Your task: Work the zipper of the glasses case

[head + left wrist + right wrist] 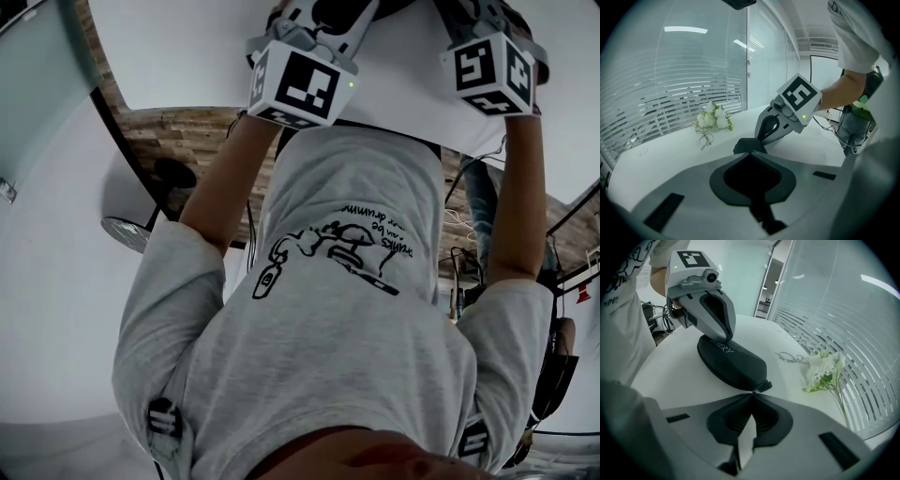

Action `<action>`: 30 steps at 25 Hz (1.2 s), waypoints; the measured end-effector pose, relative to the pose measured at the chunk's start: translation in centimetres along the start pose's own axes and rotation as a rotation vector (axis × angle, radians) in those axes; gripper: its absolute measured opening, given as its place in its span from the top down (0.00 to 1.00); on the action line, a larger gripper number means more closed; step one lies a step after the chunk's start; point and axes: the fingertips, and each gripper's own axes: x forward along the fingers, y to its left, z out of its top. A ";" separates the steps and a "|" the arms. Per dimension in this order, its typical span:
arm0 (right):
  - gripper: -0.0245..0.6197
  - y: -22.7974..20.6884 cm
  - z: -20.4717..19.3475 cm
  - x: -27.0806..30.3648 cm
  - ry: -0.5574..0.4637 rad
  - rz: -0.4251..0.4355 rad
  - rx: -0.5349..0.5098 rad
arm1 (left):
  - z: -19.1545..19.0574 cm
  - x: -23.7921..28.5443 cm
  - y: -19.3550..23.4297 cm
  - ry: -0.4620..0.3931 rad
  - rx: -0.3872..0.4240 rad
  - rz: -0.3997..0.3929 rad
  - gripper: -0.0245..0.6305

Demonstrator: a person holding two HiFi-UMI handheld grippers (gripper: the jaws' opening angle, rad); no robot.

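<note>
The black glasses case [733,363] lies on the white table [670,380]. Its zipper pull [763,386] sticks out at the near end, and my right gripper [753,393] is shut on that pull. At the far end my left gripper [728,339] clamps the case from above. In the left gripper view only a dark end of the case [749,145] shows past my left gripper [751,153], with the right gripper [760,138] coming down on its other side. The head view shows only the marker cubes [292,84] and arms; the case is hidden there.
A bunch of white flowers [826,369] and a pair of wire-rimmed glasses [792,357] lie on the table toward the glass wall with blinds [853,319]. Cables and equipment [853,122] stand past the table's other edge.
</note>
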 end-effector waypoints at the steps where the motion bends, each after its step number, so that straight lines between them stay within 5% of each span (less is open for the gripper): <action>1: 0.95 0.1 0.1 0.0 -0.001 0.002 0.003 | 0.0 0.0 0.0 0.001 -0.001 0.000 0.93; 30: 0.95 3.6 0.3 -0.4 -0.010 0.021 0.083 | -0.1 0.6 0.2 0.006 -0.028 -0.014 0.93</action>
